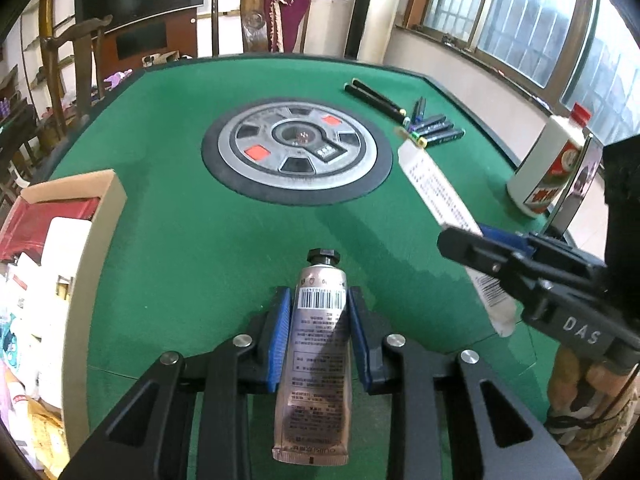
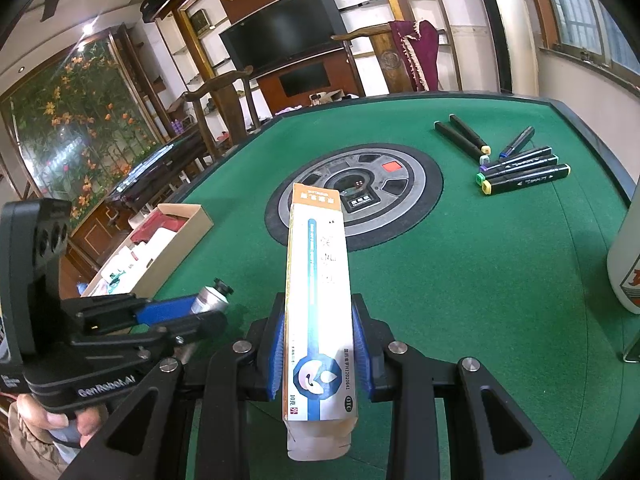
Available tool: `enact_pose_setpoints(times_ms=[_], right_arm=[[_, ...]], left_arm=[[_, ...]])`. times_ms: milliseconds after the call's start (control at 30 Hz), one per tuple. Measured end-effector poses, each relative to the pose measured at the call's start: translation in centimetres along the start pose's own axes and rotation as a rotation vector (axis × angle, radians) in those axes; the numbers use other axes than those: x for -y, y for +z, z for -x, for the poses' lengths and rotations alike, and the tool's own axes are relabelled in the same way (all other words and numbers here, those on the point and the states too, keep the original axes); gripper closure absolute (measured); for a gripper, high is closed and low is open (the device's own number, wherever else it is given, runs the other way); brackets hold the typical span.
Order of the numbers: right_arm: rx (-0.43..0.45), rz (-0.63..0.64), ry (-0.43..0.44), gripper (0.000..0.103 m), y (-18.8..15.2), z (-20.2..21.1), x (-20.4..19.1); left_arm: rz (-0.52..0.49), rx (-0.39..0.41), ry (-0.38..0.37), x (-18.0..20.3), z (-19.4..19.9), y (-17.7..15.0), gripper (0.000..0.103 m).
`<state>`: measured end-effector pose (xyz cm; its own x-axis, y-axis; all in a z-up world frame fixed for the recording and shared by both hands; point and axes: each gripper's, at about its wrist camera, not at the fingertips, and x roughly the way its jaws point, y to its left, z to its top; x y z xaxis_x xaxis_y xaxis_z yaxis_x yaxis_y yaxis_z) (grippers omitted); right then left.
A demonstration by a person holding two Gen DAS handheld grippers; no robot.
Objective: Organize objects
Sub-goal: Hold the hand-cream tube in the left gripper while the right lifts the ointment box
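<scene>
The right claw (image 1: 460, 240) reads "DAS", the left claw (image 2: 208, 312) "GenRobot.AI", the box (image 2: 318, 300) "OTC" and "10".

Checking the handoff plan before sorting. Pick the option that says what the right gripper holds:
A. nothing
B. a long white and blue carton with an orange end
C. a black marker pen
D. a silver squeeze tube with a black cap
B: in the right wrist view the right gripper has its blue pads pressed on the long white and blue carton.

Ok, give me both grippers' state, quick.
Left gripper: shut on the silver tube.
Right gripper: shut on the long white carton.
</scene>
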<state>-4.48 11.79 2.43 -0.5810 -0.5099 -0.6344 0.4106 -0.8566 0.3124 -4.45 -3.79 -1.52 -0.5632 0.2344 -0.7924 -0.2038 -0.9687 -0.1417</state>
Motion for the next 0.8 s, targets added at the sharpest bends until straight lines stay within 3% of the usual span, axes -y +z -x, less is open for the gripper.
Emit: enact_pose_setpoints(times_ms=[800], right_arm=[[-0.009, 0.032, 0.014, 0.072, -1.0, -1.3, -3.2]], left_arm=[[0.056, 0.079, 0.0, -3.3, 4.7, -0.6, 0.075]])
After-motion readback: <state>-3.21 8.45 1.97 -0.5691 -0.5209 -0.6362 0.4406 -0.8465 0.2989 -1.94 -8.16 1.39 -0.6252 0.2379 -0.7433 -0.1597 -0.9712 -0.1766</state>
